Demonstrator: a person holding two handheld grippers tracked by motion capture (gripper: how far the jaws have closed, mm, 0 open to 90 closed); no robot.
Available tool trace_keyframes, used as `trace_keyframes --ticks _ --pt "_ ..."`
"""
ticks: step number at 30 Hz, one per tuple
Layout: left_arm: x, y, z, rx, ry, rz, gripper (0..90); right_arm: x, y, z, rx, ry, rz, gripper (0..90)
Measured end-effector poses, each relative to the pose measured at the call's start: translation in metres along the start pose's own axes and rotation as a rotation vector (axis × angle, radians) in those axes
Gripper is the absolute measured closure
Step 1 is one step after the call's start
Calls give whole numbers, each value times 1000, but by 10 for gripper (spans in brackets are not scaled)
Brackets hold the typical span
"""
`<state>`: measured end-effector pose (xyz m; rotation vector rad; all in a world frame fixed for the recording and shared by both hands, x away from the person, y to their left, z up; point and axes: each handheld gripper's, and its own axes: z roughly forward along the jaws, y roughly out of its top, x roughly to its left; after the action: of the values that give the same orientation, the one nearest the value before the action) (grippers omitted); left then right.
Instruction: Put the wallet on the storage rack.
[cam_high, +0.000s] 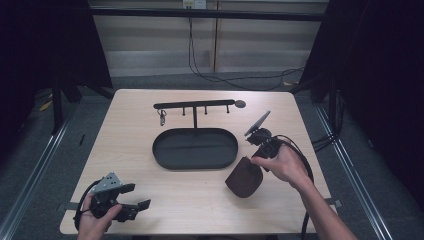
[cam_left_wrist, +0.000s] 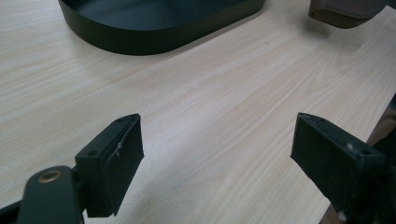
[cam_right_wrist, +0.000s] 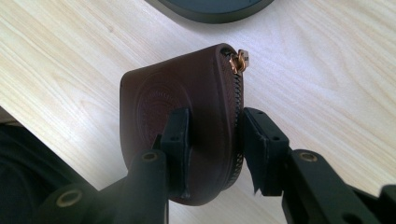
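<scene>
Near the right front of the desk, the right hand-held gripper is clenched on a brown leather pouch, one jaw pressed against its flat embossed face and the other against the zipped edge. The pouch appears to hang clear of the wood in that grip, just beside the right end of the black oval tray, which suggests it is being carried rather than parked. Pinching it across its thin width seems sensible: the soft case has little else to catch, and this hold keeps the zipper side exposed. Across the desk, the left hand-held gripper rests low near the front left corner with its jaws released and wide apart, nothing between them, probably kept out of the way until it is needed. Behind the tray stands a black rack with small hooks on a crossbar, a likely place for hanging small things; whether the pouch is bound for the tray or the hooks cannot be told. The pouch itself is dark reddish brown, rounded at one end like a half oval, with a faint circular stamp pressed into its face. A dark zipper runs along its curved edge and ends in a small brass-coloured pull at the top corner. Its surface looks smooth and slightly glossy.
</scene>
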<state>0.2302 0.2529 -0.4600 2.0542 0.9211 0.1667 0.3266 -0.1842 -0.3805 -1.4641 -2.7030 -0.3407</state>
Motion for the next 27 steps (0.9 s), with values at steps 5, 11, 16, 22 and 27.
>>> trace_keyframes --ticks 5,11,16,22,27 --pt "-1 0 -1 -3 -5 1 166 -1 2 -5 6 -14 6 632" --pt "0 0 -1 -7 -6 -5 167 -1 10 -16 -3 -40 6 642" --pt "1 0 -1 -6 -5 -7 166 0 18 -23 -5 -46 -2 730" --pt "1 0 -1 -5 -5 -10 167 1 24 -23 -14 -42 5 740" --pt "2 0 -1 -1 -5 -8 166 -1 29 -29 -34 -47 16 743"
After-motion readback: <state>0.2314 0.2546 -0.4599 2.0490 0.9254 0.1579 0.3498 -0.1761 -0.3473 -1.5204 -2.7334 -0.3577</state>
